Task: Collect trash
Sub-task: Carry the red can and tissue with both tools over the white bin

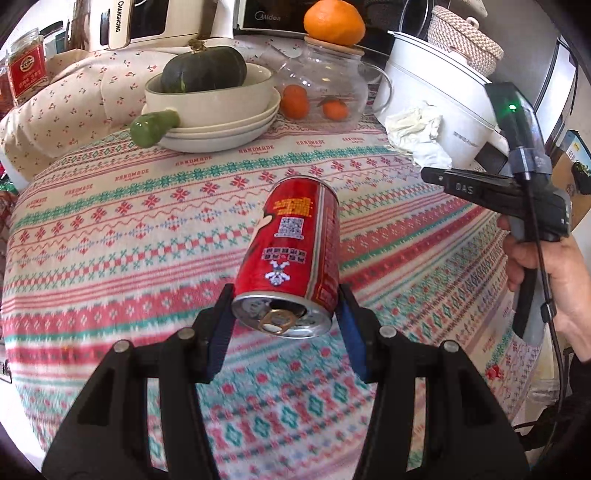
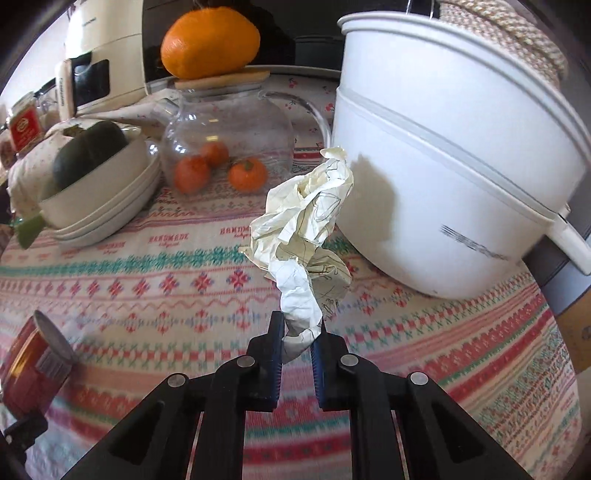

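My left gripper (image 1: 282, 314) is shut on a red drink can (image 1: 295, 240), holding it near its opened top end, lifted above the patterned tablecloth (image 1: 147, 258). The can also shows at the lower left of the right wrist view (image 2: 29, 369). My right gripper (image 2: 298, 332) is shut on the lower end of a crumpled cream paper (image 2: 306, 229), which hangs up in front of the white cooker pot (image 2: 443, 166). In the left wrist view the paper (image 1: 417, 129) and the right gripper body (image 1: 517, 192) are at the right.
Stacked cream bowls with a dark green squash (image 1: 207, 70) stand at the back. A glass teapot (image 1: 325, 81) with an orange on its lid holds small oranges. A woven basket (image 1: 461, 33), microwave (image 1: 269, 14) and red-labelled jar (image 1: 26, 70) sit behind.
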### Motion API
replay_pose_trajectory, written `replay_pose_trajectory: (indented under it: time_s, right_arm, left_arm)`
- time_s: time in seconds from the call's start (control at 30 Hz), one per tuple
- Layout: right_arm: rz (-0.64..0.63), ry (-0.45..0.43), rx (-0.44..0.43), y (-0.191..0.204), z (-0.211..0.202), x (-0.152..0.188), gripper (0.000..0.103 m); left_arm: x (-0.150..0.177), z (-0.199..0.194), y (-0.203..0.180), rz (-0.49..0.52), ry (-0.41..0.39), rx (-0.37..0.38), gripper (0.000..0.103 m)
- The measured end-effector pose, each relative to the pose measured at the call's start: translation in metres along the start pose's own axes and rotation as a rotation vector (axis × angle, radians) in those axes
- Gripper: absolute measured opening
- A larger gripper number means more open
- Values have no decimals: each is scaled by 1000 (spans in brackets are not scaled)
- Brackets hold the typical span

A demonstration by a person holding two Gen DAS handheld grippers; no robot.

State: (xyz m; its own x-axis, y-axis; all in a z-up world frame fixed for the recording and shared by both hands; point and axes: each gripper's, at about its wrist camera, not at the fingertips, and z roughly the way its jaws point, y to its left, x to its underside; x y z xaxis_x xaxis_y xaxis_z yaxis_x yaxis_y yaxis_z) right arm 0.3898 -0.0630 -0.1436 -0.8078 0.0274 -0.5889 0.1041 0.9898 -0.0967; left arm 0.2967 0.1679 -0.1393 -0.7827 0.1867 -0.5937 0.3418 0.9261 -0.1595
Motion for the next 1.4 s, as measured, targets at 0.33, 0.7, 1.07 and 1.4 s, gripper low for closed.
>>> replay_pose_trajectory:
  time_s: [0.33, 0.7, 1.07, 1.4]
  right_arm:
    - [-57, -7, -60, -52, -103, 54, 14]
    - [-96, -28, -94, -120, -198, 91, 14]
    - [-114, -69, -145, -167, -284, 151, 14]
    - [-113, -78, -199, -196, -314, 203, 14]
  left_arm:
    - [13, -65, -66, 37, -5, -15, 55]
    - [35, -123, -158, 84, -31, 9, 55]
    - [77, -162, -220, 9, -30, 116, 55]
    - [116, -162, -280, 57, -6, 191, 55]
